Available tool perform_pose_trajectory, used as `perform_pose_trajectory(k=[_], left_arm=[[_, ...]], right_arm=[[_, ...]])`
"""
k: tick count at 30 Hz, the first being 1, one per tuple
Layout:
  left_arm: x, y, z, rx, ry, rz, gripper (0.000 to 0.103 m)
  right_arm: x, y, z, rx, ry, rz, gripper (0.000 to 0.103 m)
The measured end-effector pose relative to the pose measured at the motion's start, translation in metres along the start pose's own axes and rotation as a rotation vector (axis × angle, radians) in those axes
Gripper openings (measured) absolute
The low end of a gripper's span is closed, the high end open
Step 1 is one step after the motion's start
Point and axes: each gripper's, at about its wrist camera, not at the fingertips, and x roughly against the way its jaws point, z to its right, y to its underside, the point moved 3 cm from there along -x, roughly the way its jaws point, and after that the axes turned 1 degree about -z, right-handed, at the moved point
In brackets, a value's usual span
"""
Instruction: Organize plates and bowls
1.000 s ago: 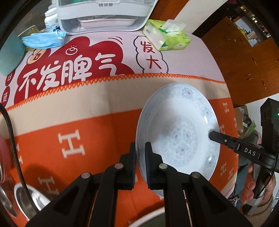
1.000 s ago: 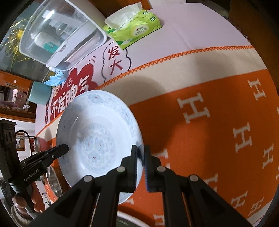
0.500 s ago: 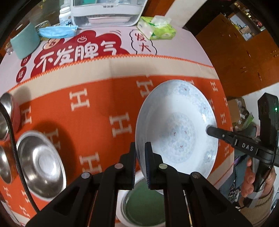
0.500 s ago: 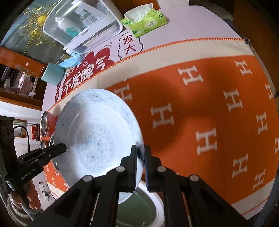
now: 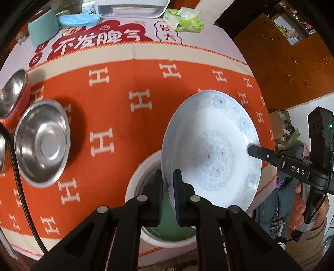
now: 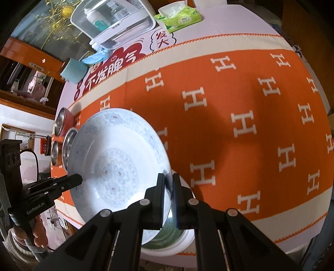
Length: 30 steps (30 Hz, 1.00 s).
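Note:
A white plate with a pale blue flower pattern (image 5: 210, 146) hangs tilted above the orange cloth, held by both grippers at opposite rims. My left gripper (image 5: 168, 177) is shut on its left rim. My right gripper (image 6: 168, 179) is shut on its right rim; its tip also shows as the right gripper (image 5: 249, 149) in the left wrist view. The same plate (image 6: 117, 162) fills the lower left of the right wrist view, with the left gripper (image 6: 79, 178) at its far rim. Under the plate lies a white dish with a green inside (image 5: 144, 179), partly hidden.
A steel bowl (image 5: 42, 141) and a red bowl with a steel inside (image 5: 12, 91) sit to the left. At the back stand a teal cup (image 5: 42, 29), a blue mask (image 5: 79, 19), a tissue pack (image 5: 183, 19) and a clear-lidded appliance (image 6: 112, 20). The table's front edge is close below.
Both grippers have carried the plate back from the far part of the table toward its near edge. The green-bottomed dish and the steel bowls have come into view.

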Motion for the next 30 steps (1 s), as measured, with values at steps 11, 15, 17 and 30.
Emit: perform_pose_trajectory(k=[11, 15, 17, 30], left_arm=[[-0.032, 0.056, -0.014, 0.030, -0.012, -0.055, 0.007], [-0.045, 0.070, -0.022, 0.047, -0.018, -0.080, 0.007], [-0.050, 0.075, -0.026, 0.044, -0.039, -0.072, 0.007], [-0.075, 0.088, -0.034, 0.046, -0.081, -0.070, 0.008]], right_arm=[[-0.028, 0.051, 0.005, -0.007, -0.006, -0.041, 0.006], [-0.042, 0.068, 0.007, -0.013, -0.011, -0.058, 0.006], [-0.049, 0.075, 0.006, -0.006, -0.009, -0.073, 0.006], [-0.068, 0.092, 0.005, 0.015, 0.050, -0.073, 0.006]])
